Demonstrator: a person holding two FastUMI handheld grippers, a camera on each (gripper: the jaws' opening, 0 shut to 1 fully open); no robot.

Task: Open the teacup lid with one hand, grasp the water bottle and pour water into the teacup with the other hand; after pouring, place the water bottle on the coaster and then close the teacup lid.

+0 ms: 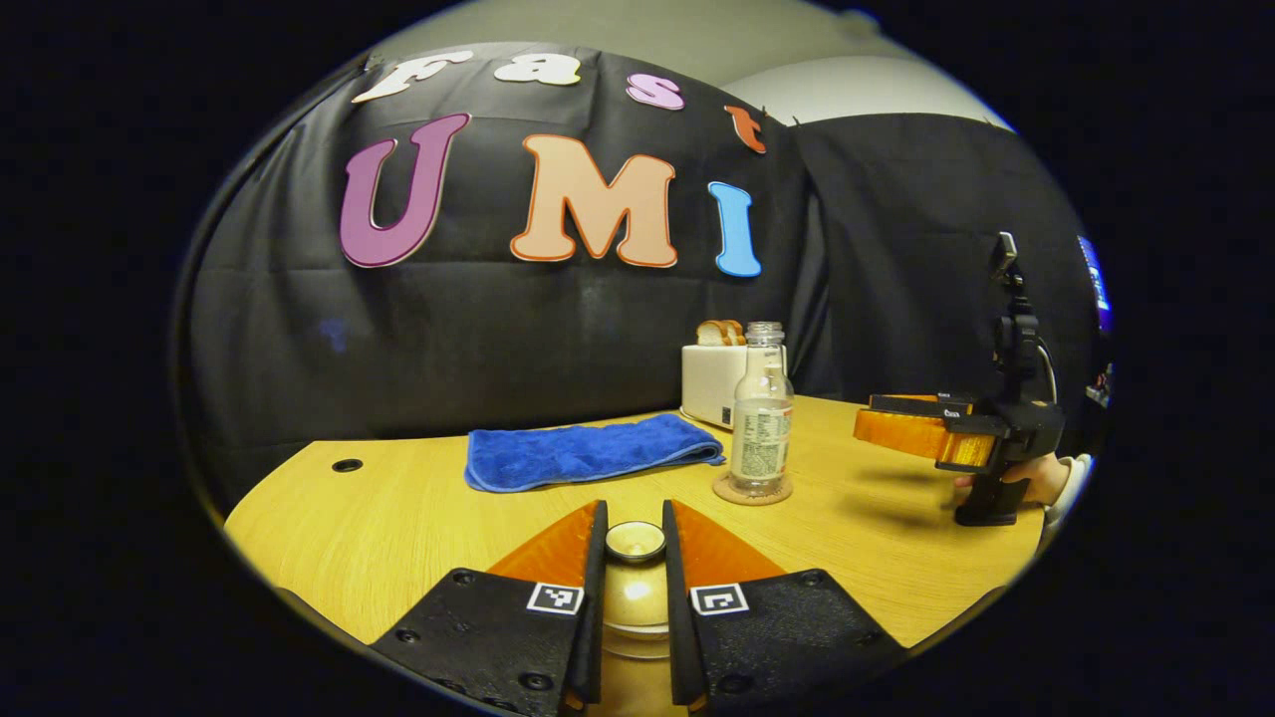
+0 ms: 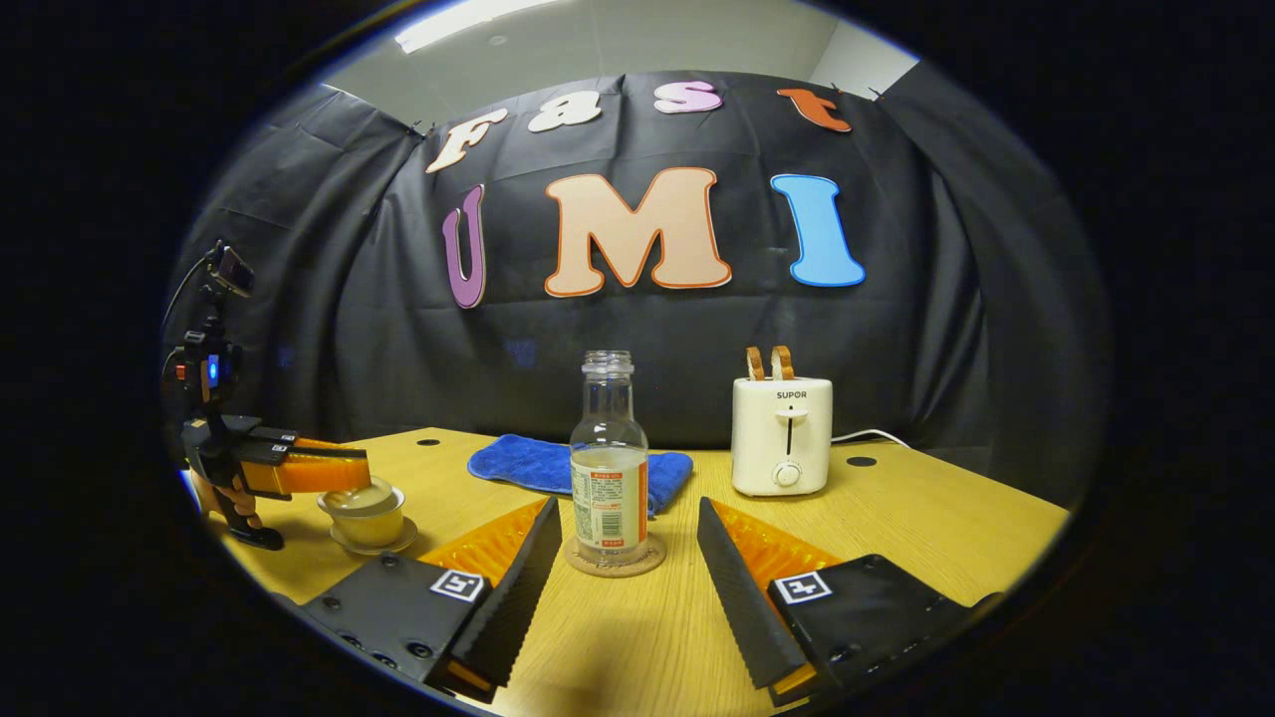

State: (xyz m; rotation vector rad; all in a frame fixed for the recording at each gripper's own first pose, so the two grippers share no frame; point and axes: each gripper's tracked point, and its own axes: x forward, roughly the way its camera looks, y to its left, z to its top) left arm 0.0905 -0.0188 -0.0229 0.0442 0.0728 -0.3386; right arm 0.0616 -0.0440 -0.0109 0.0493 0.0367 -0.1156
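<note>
1. Your left tool has its two orange fingers drawn close on either side of the knob of the pale ceramic teacup lid. Whether they already press on the knob you cannot tell.
2. In the right gripper view the lid looks seated on the cream ceramic teacup on its saucer, so the opening step seems not yet done.
3. Your right tool is wide apart and holds nothing.
4. The clear plastic water bottle stands upright and uncapped on the round cork coaster, straight ahead of the right tool and to the right of the teacup.
5. Judged from this, still ahead: lifting the lid, grasping the bottle, pouring, returning it to the coaster, closing the lid.
</note>
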